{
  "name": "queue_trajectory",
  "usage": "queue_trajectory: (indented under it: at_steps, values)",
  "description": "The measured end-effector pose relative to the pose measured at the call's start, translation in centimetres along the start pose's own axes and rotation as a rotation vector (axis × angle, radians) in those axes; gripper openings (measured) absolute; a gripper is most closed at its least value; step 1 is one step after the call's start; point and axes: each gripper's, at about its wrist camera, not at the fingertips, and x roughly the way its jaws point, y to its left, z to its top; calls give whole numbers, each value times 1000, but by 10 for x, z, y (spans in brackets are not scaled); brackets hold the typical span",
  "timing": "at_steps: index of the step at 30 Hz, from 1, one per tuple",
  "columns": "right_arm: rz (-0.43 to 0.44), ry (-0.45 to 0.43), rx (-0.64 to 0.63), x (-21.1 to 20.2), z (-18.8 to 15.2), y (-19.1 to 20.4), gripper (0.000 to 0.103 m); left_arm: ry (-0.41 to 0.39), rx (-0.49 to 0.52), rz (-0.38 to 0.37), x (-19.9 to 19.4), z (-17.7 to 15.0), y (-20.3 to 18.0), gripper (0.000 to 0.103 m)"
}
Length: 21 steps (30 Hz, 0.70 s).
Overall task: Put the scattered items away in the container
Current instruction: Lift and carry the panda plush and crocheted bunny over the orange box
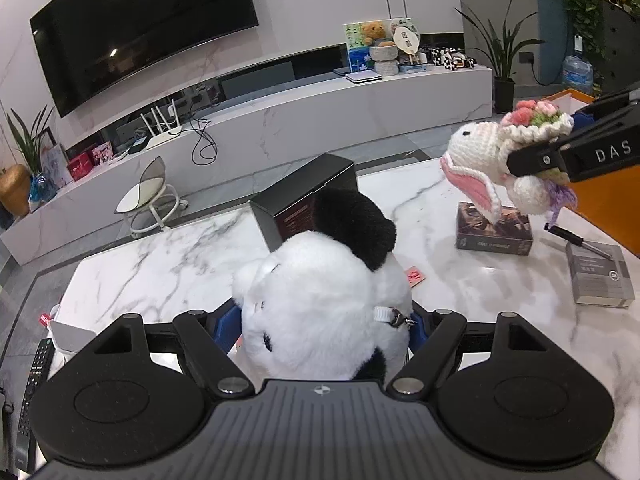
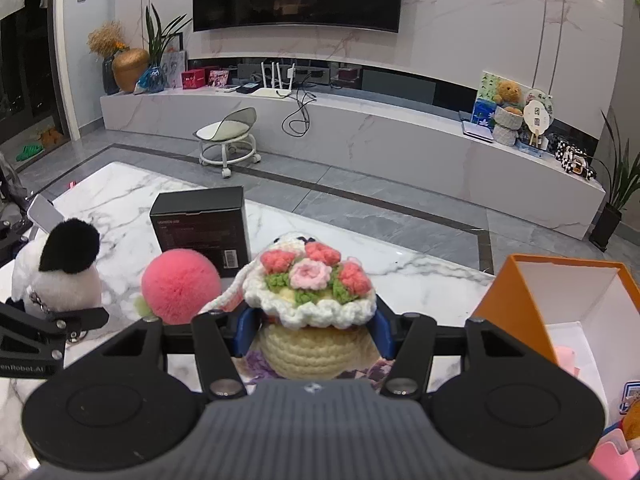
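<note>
My left gripper [image 1: 322, 330] is shut on a black-and-white panda plush [image 1: 320, 280], held above the marble table [image 1: 160, 264]. The panda also shows in the right wrist view [image 2: 56, 276] at the far left. My right gripper [image 2: 314, 334] is shut on a crocheted white bunny with pink flowers [image 2: 316, 292], held above the table. The bunny [image 1: 488, 160] shows in the left wrist view at upper right, beside the orange container [image 1: 612, 204]. The orange box with a white inside [image 2: 560, 304] stands open to the right of my right gripper.
A black box [image 2: 204, 224] stands upright mid-table, with a pink pompom [image 2: 180, 284] in front of it. A dark flat box [image 1: 494, 232], a clear-cased block [image 1: 600, 276] with a pen-like tool [image 1: 576, 240], and a small pink tag [image 1: 414, 276] lie on the table. A remote [image 1: 34, 376] lies at the left edge.
</note>
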Motion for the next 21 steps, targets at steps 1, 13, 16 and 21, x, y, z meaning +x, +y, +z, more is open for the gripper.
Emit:
queue_trajectory:
  at_steps: [1,13,16,21]
  values:
    - [-1,-4,3,-2,0,-2,59,1,3,-2,-1,1,-1,90]
    - [-25,-72,57,-34,8,-27,59,-30,59,-10,-15,24,-26,90]
    - [-31,-91,78,-42,7,-38,59,-43,62,-22,-20,31,-37,90]
    - [-47,-104,118,-50,5,-58,59,-58,89,-44,-24,43,-59,90]
